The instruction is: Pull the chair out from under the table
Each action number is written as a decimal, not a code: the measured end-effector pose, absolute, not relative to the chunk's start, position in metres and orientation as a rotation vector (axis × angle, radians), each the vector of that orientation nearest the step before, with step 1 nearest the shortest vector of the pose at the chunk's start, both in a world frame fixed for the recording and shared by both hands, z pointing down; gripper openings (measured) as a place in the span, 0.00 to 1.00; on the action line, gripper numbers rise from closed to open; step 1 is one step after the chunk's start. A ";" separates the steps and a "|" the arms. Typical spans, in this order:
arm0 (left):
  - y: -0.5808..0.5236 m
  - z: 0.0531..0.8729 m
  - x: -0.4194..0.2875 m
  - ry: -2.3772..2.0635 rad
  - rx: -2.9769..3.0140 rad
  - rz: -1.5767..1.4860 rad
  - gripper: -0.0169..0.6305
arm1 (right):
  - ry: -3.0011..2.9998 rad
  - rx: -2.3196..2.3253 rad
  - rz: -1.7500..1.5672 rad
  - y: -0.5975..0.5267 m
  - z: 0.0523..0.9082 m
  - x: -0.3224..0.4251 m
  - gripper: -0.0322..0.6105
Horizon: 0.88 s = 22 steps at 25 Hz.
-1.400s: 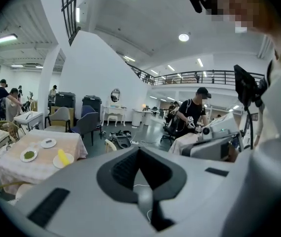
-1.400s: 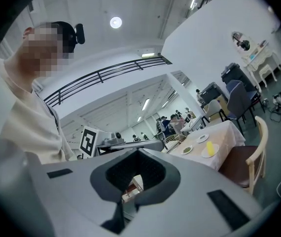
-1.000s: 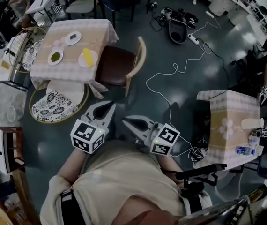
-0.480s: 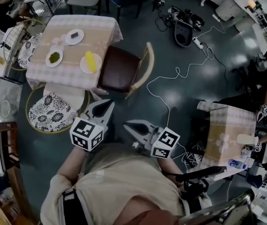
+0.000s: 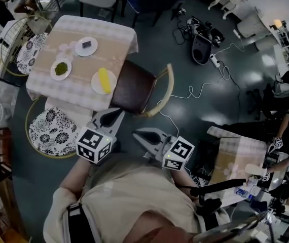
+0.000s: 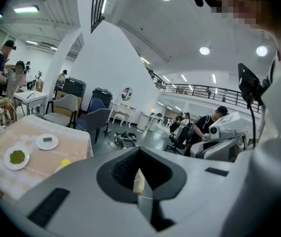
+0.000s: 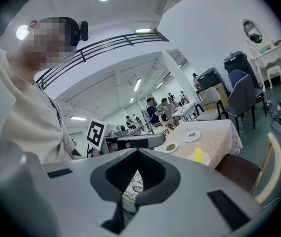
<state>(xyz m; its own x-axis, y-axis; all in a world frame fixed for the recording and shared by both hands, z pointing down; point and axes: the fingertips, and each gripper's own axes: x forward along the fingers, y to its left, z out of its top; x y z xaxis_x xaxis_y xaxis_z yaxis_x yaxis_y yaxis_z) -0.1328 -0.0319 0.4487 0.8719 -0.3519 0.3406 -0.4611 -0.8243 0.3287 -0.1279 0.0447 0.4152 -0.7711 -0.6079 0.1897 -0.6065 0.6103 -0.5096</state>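
Left gripper, right gripper — fingers together

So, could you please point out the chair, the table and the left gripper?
chair (image 5: 134, 86), head view, seat.
table (image 5: 116, 47), head view, bare cloth.
left gripper (image 5: 118, 114), head view, between its fingertips.

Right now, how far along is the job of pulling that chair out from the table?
Nothing is done yet: the chair sits with its seat pushed in against the table. Nothing is in hand: the left gripper and right gripper are both shut and empty, short of the chair. Left to do: reach its curved back, grip it and pull it clear.
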 end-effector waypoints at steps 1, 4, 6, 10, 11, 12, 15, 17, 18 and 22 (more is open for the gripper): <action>-0.041 0.449 -0.135 -0.600 2.635 0.366 0.04 | 2.829 -1.058 -0.891 0.035 0.415 -0.130 0.06; -0.063 0.454 -0.138 -0.590 2.621 0.346 0.04 | 2.864 -1.065 -0.890 0.012 0.417 -0.134 0.06; -0.075 0.454 -0.139 -0.585 2.623 0.337 0.04 | 2.882 -1.072 -0.887 0.000 0.418 -0.136 0.06; -0.090 0.449 -0.143 -0.601 2.622 0.309 0.04 | 2.880 -1.074 -0.907 -0.015 0.416 -0.136 0.06; -0.092 0.449 -0.144 -0.606 2.617 0.305 0.04 | 2.880 -1.072 -0.913 -0.018 0.415 -0.136 0.06; -0.095 0.450 -0.146 -0.612 2.612 0.304 0.04 | 2.886 -1.067 -0.915 -0.021 0.415 -0.137 0.06; -0.101 0.454 -0.152 -0.631 2.603 0.314 0.04 | 2.912 -1.052 -0.898 -0.030 0.412 -0.140 0.06; -0.105 0.454 -0.154 -0.648 2.603 0.319 0.04 | 2.917 -1.050 -0.888 -0.034 0.411 -0.139 0.06; -0.107 0.453 -0.155 -0.659 2.605 0.318 0.04 | 2.916 -1.047 -0.885 -0.036 0.411 -0.138 0.06; -0.110 0.448 -0.150 -0.695 2.610 0.316 0.04 | 2.929 -1.022 -0.866 -0.040 0.408 -0.131 0.06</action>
